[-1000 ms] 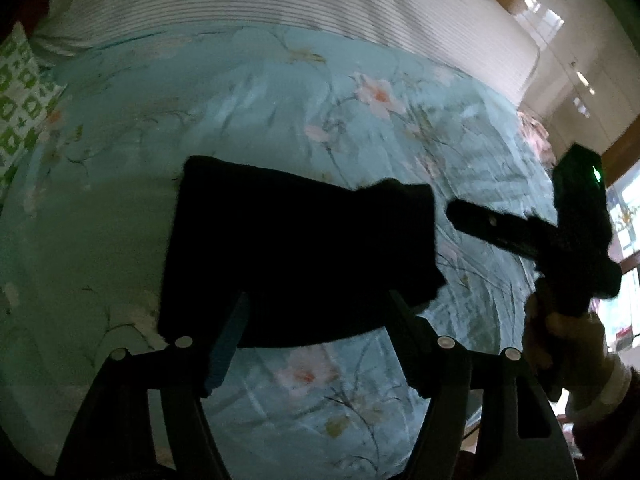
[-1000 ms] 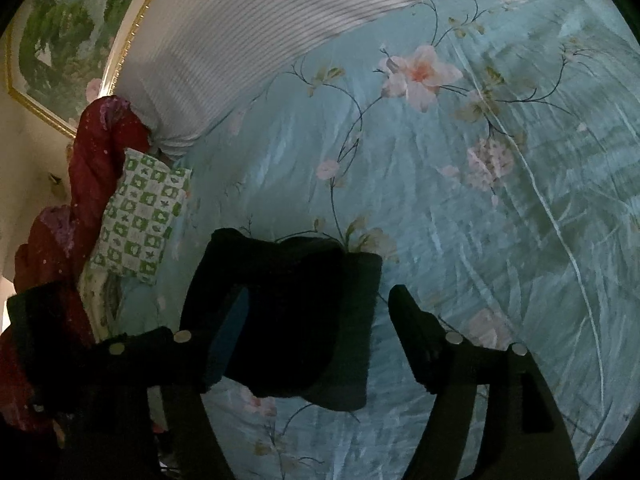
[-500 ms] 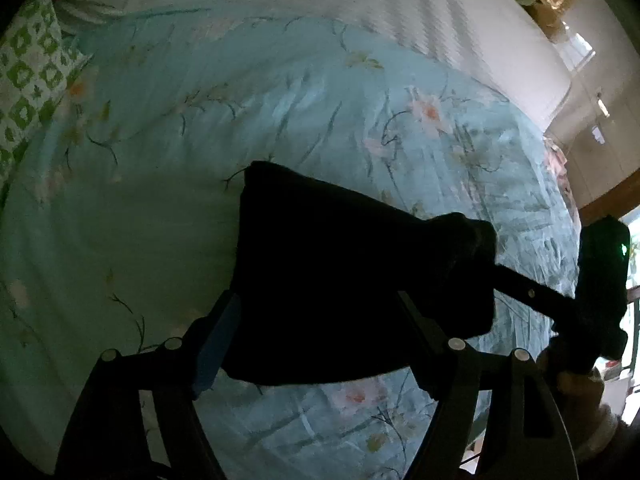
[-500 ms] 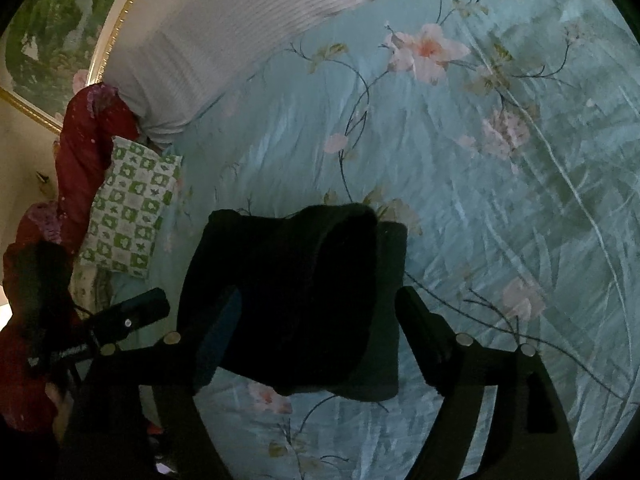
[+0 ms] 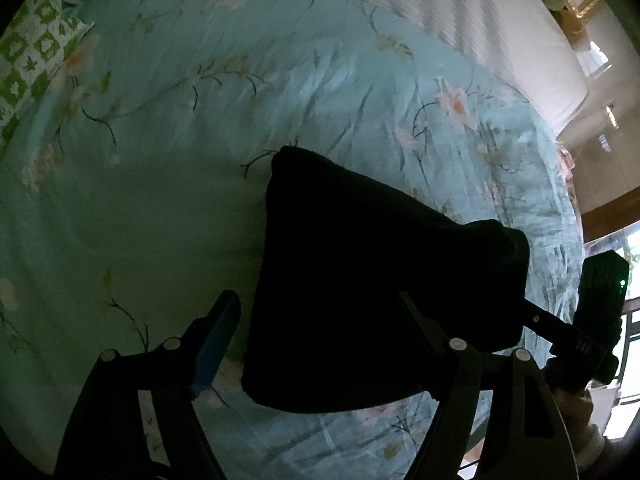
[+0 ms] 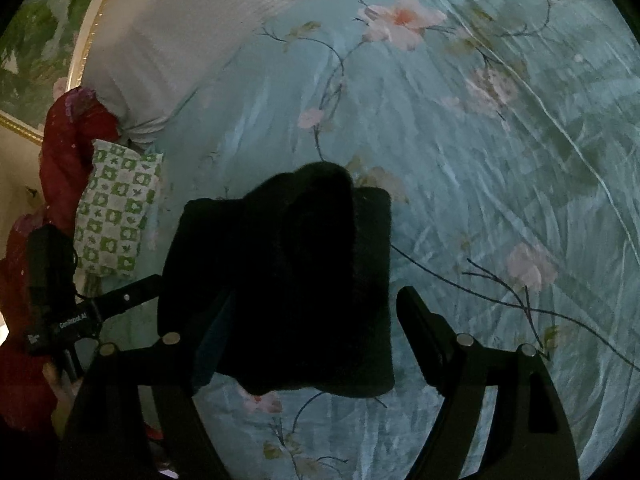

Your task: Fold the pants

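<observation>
The black pants (image 5: 360, 272) lie folded into a thick square on the light blue flowered bedspread (image 5: 160, 208). My left gripper (image 5: 320, 332) hangs open just above the near edge. Its blue-padded finger is off the pants' left side and its other finger is over the cloth. In the right wrist view the pants (image 6: 288, 280) have a raised hump on top, and my right gripper (image 6: 316, 332) is open and straddles their near edge. Neither gripper visibly presses on the cloth. The right gripper's finger (image 5: 548, 324) reaches the right edge of the pants, and the left gripper's finger (image 6: 128, 298) reaches the left edge.
A green-and-white checked pillow (image 6: 116, 212) lies at the left of the bed beside a red cloth (image 6: 68, 140). White striped bedding (image 5: 440, 8) runs along the far side. The bed's edge and a window (image 5: 628, 340) are on the right.
Both grippers have sunk closer to the pants and their jaws have widened slightly. The left gripper has shifted toward the pants' left edge. The right gripper's finger now meets the pants' right edge.
</observation>
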A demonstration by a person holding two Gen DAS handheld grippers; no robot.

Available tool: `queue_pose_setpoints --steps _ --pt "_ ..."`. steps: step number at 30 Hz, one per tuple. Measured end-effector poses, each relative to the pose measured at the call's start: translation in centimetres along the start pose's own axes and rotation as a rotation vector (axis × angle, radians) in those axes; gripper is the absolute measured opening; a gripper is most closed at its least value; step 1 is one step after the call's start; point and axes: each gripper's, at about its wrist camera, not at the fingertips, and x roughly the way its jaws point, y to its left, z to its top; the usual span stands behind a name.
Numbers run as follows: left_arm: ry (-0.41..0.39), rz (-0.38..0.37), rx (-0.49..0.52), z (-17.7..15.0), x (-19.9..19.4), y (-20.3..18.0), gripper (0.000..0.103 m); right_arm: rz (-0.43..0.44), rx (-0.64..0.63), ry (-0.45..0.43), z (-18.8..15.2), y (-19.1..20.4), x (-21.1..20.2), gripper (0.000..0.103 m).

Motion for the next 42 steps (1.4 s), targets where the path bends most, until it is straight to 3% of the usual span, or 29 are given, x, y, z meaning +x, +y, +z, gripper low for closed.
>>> queue_pose_setpoints --steps 15,22,29,39,42 --pt "0.035 -0.009 -0.032 0.3 2.0 1.5 0.079 0.001 0.042 -0.013 -0.6 -1.8 0.6 0.081" --pt "0.043 -0.035 -0.067 0.9 3.1 2.4 0.080 0.075 0.079 -0.010 -0.9 -2.1 1.1 0.081" --pt "0.054 -0.064 -0.093 1.1 3.9 2.8 0.079 0.096 0.092 -0.005 -0.8 -2.4 1.5 0.081" --pt "0.079 -0.150 -0.153 1.0 5.4 3.6 0.064 0.156 0.083 0.002 -0.9 -3.0 3.0 0.080" --pt "0.077 -0.174 -0.167 0.9 5.6 3.7 0.057 0.187 0.071 0.011 -1.0 -2.9 3.1 0.074"
